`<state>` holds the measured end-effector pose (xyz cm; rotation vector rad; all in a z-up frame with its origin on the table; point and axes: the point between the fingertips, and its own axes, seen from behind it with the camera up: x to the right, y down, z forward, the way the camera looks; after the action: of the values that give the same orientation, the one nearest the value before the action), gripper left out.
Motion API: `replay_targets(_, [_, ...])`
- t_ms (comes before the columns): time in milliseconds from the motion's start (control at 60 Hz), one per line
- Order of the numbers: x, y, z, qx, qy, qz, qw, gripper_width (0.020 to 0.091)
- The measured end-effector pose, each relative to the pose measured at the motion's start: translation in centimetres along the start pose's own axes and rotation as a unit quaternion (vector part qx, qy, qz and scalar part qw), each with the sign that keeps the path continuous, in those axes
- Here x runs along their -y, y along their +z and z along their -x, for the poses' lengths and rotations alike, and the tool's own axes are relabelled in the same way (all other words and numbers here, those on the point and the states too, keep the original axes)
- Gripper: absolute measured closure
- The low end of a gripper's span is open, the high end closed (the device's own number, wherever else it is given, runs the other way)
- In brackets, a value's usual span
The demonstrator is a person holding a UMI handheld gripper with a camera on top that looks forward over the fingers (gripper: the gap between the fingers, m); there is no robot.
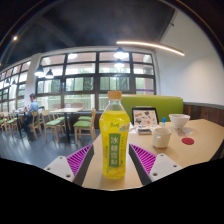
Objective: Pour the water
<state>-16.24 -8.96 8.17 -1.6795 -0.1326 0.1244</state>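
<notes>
The gripper [115,163] points level over the light wooden table [205,140]. Both pink-padded fingers [79,160] clamp the upright yellow plastic drink bottle [114,140]. A white cup [161,136] stands beyond it.

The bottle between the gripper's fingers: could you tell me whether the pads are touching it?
Cannot tell. In the gripper view the bottle stands between the pads, but its base overlaps them, so neither contact nor gap shows plainly.

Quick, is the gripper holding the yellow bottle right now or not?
Gripper: the bottle stands between the fingers; whether they press on it cannot be told.
</notes>
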Motion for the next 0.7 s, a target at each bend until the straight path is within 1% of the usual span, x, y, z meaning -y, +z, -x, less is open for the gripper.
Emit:
replay_targets(67, [0.4, 2.6, -0.7, -0.011, 0.007, -0.008, 1.0, 0.0302])
replay_targets(100, [1.0, 2.1, 0.5, -0.016, 0.006, -0.008, 1.0, 0.0309])
replay_targets(117, [0.8, 3.5, 0.0, -0.016, 0.003, -0.01, 1.0, 0.0332])
replay_targets(183, [0.6, 5.0, -0.5, -0.029, -0.015, -0.015, 0.999, 0.0674])
replay_targets(217, [1.0, 5.3, -0.5, -0.032, -0.015, -0.033, 0.999, 0.0674])
replay_targets(233, [1.4, 4.4, -0.2, -0.033, -0.016, -0.038, 0.999, 0.0724])
replay_targets(250, [0.8, 5.9, -1.1, -0.03, -0.021, -0.042, 0.998, 0.075])
replay_targets(267, [0.9, 6.0, -0.9, -0.027, -0.026, -0.048, 0.998, 0.0754])
replay_targets(283, [1.0, 6.1, -0.7, -0.023, -0.032, -0.052, 0.998, 0.0795])
replay_targets(300, [1.0, 6.2, -0.6, -0.02, -0.036, -0.053, 0.998, 0.0807])
replay_targets(317, [1.1, 6.2, -0.5, -0.018, -0.038, -0.057, 0.997, 0.0797])
replay_targets(333, [1.1, 6.3, -0.6, -0.018, -0.041, -0.058, 0.997, 0.0839])
replay_targets(350, [1.1, 6.3, -0.6, -0.017, -0.041, -0.057, 0.997, 0.084])
replay_targets(367, [1.6, 5.0, 0.5, -0.018, -0.04, -0.056, 0.997, 0.0841])
replay_targets(383, [1.1, 6.4, -0.5, -0.014, -0.042, -0.057, 0.997, 0.0839])
replay_targets(400, [1.6, 5.2, 0.7, -0.013, -0.044, -0.056, 0.997, 0.0852])
replay_targets(417, [0.7, 7.0, -1.2, -0.005, -0.049, -0.06, 0.997, 0.0854])
replay_targets(467, [0.6, 7.4, -1.1, 0.002, -0.051, -0.055, 0.997, 0.0852])
replay_targets(533, [0.4, 8.2, -1.0, 0.014, -0.041, -0.041, 0.998, 0.0851])
replay_targets(550, [0.9, 6.7, 0.7, 0.012, -0.03, -0.027, 0.999, 0.0848])
replay_targets(583, [0.6, 8.0, -0.2, 0.024, 0.0, -0.009, 1.0, 0.0852])
replay_targets(600, [0.8, 8.2, 0.0, 0.033, 0.018, -0.007, 0.999, 0.0853])
replay_targets(633, [2.3, 7.8, 1.0, 0.046, 0.051, -0.013, 0.998, 0.0854])
replay_targets(650, [2.5, 8.9, -0.2, 0.053, 0.063, -0.014, 0.996, 0.0853])
replay_targets(667, [2.9, 8.3, 0.5, 0.051, 0.081, -0.01, 0.995, 0.0854])
replay_targets(700, [3.5, 9.7, -1.3, 0.06, 0.12, -0.004, 0.991, 0.0852])
